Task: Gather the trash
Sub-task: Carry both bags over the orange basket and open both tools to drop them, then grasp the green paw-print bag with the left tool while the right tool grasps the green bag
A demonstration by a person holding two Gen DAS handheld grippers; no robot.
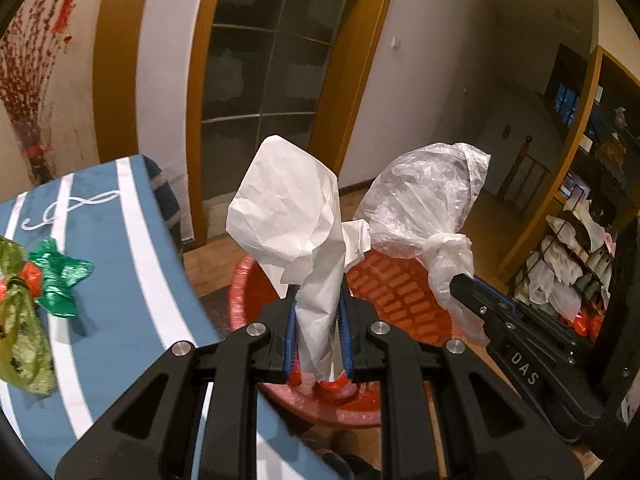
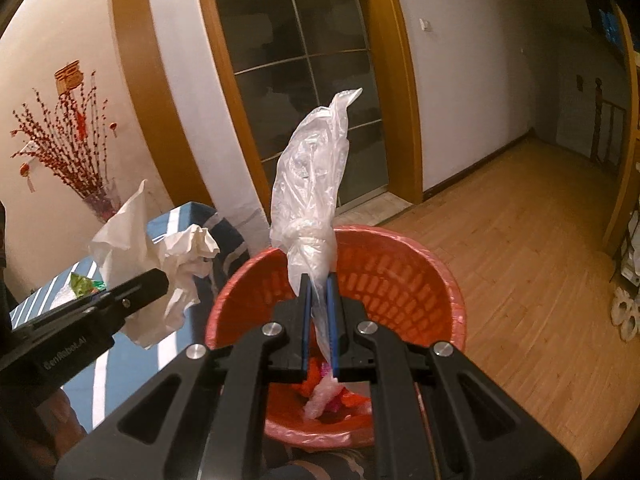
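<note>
Below and just ahead of both pairs of tongs, a red slatted wastebasket (image 2: 400, 276) was recorded, standing on wood flooring (image 2: 520, 264) against the edge of a table under a blue cloth with white stripes (image 1: 120, 280). Its mouth was lined with a thin pink bag, and a few red and pale scraps were noted at the bottom. The drop was judged to turn on this relation: both held items were over or near the rim, the right one nearer the centre of the opening.

Item, right gripper (image 2: 319, 312): a clear plastic bag (image 2: 312, 184), knotted, pinched below the knot with the jaws pressed together on it. The long axis was held upright, the puffed body standing above the fingers and a thin tail hanging toward the basket.

Item, left gripper (image 1: 318, 328): a crumpled sheet of white paper (image 1: 288, 216), clamped by its twisted lower end, the jaws closed on it. It was likewise held upright, over the table-side rim.

Remaining on the cloth, well to the left of the left gripper: a green foil wrapper (image 1: 60, 276) and a yellow-green bag (image 1: 20, 320) with a red piece beside it, not yet collected.
</note>
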